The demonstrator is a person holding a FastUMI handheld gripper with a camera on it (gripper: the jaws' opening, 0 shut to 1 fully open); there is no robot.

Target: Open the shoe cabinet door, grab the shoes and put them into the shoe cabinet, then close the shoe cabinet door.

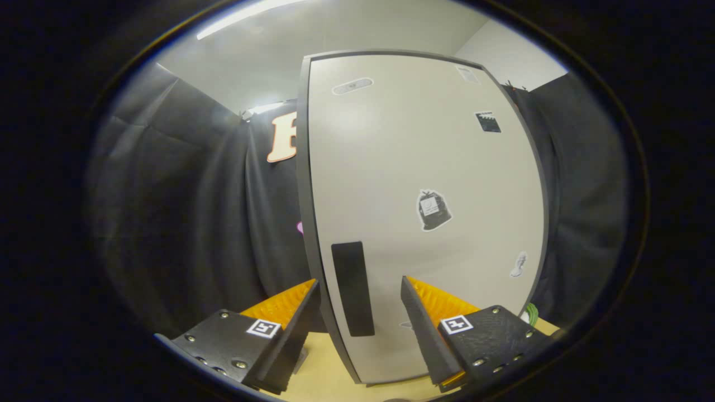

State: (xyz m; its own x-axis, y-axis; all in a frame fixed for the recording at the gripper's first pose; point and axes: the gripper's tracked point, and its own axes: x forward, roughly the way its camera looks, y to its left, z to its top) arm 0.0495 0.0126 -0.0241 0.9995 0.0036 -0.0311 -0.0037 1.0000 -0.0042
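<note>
Gripper view puts you facing the shoe cabinet door [424, 212] from close up, with your gripper [360, 290] held low in front of it. Going from the left: the black cloth wall [184, 223] hangs in folds behind and to the left of the cabinet. Your left finger [299, 324] sits just left of the door's dark left edge, and your right finger [419, 324] stands in front of the pale door panel. The jaws stand wide apart and grip nothing. Between the fingers and just beyond them you see the dark upright handle strip [353, 287], near the door's left edge; whether the fingers touch the door you cannot tell. Further right on the panel are a few stickers, one dark and bag-shaped [433, 210] near the middle, one small and square [487, 121] up high. The door looks closed. Under the cabinet you have the light wooden surface [324, 374], and something thin and green [532, 314] peeks out by the cabinet's lower right corner.
</note>
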